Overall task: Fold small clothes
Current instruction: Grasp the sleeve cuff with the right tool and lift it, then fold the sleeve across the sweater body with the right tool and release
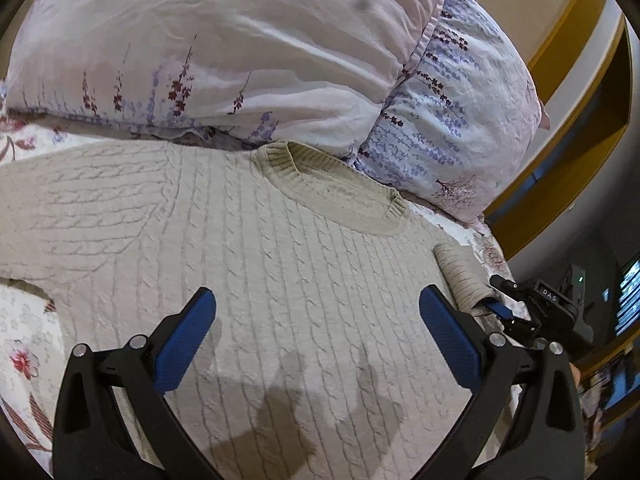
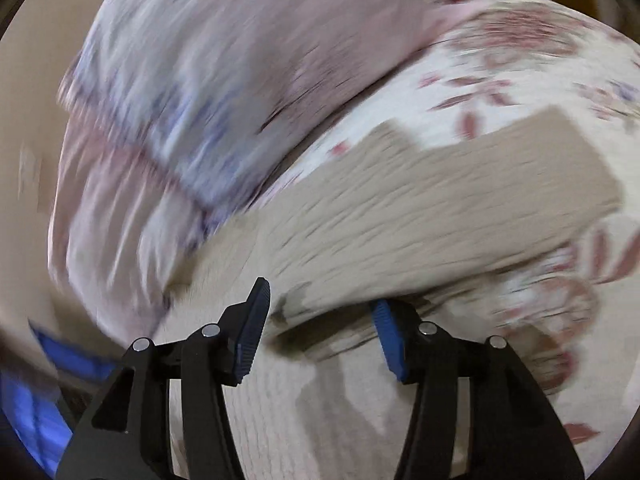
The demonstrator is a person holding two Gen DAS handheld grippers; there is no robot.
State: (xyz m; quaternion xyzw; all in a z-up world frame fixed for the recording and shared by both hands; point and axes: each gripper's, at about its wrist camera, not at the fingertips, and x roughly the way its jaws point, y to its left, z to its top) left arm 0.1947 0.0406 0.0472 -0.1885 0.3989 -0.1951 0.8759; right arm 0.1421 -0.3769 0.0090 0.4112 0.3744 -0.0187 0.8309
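I see the beige sweater (image 1: 248,264) flat on the bedsheet (image 1: 24,360), collar just below the pillows (image 1: 240,48). My left gripper (image 1: 316,336) hangs released above it; my right gripper (image 2: 316,332) is released at its sleeve (image 2: 460,200).

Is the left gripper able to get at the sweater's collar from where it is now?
Probably yes. The left gripper hangs open over the sweater, and the collar lies flat ahead of it with only bare knit between. The pillows sit close behind the collar, so a low approach from the front looks free.
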